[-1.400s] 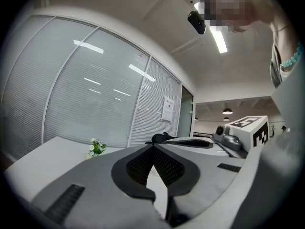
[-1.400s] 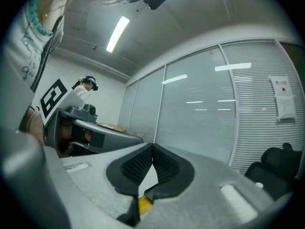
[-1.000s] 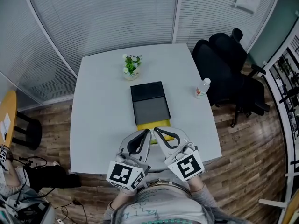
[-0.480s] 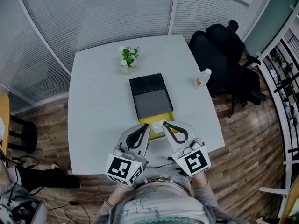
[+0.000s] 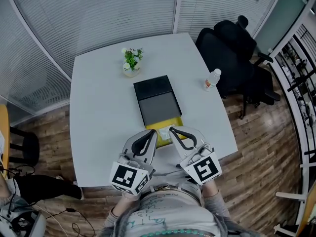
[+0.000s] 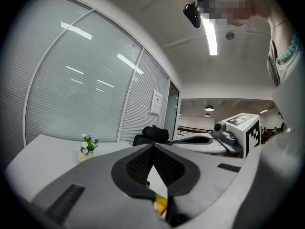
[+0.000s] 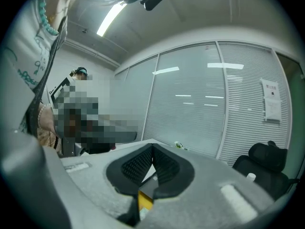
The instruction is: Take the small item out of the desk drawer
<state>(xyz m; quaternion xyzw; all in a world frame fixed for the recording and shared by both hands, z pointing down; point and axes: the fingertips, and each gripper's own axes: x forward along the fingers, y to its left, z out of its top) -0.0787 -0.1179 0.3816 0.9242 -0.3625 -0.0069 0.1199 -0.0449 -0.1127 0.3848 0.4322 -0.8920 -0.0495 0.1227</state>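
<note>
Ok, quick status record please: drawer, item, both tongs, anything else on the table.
drawer: yellow drawer open, sticking out of the black box toward the person
item: small pale item lying in the drawer, not gripped
left tongs: shut, empty, tip at the drawer's left side
right tongs: shut, empty, tip over the drawer
also on table: potted plant, water bottle

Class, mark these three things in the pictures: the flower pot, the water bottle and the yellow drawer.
flower pot (image 5: 131, 72), head view, on the pale pot below the flowers.
water bottle (image 5: 212, 79), head view, on its body.
yellow drawer (image 5: 173, 123), head view, on its bare yellow floor.
</note>
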